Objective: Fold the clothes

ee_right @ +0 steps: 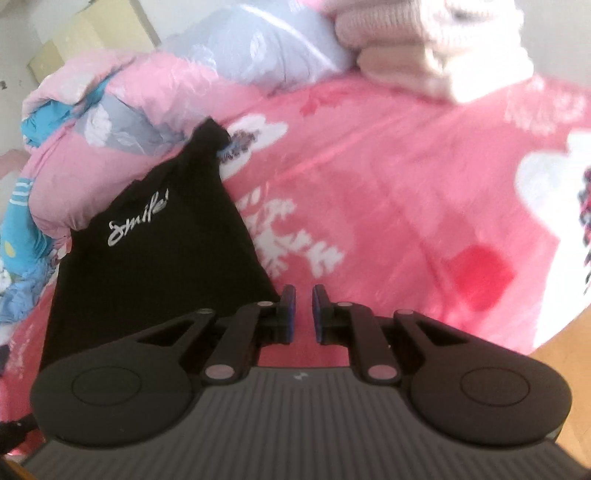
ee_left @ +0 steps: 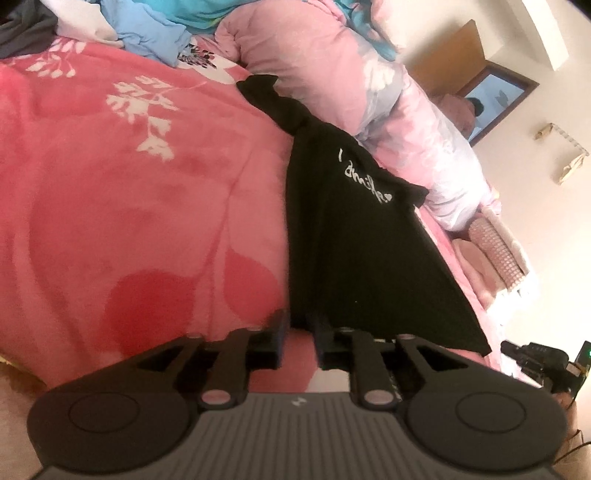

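A bed covered by a pink floral blanket (ee_left: 129,192) fills both views. On it lies a black shirt (ee_left: 351,240), centre-right in the left view, lower left in the right. A rolled pink quilt (ee_left: 369,92) sits behind it, with blue clothes (ee_left: 147,33) piled at upper left.

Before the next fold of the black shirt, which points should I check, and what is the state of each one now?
1. Left gripper on the hem of the black shirt: cannot tell; the fabric edge lies between its fingers, with a narrow gap.
2. Right gripper free of the shirt: ok, fingers narrowly apart, nothing between them.
3. Shirt lies flat: not ok, one sleeve rests up on the pink quilt.
4. Print faces up: ok.
5. Free space on the red blanket: ok.
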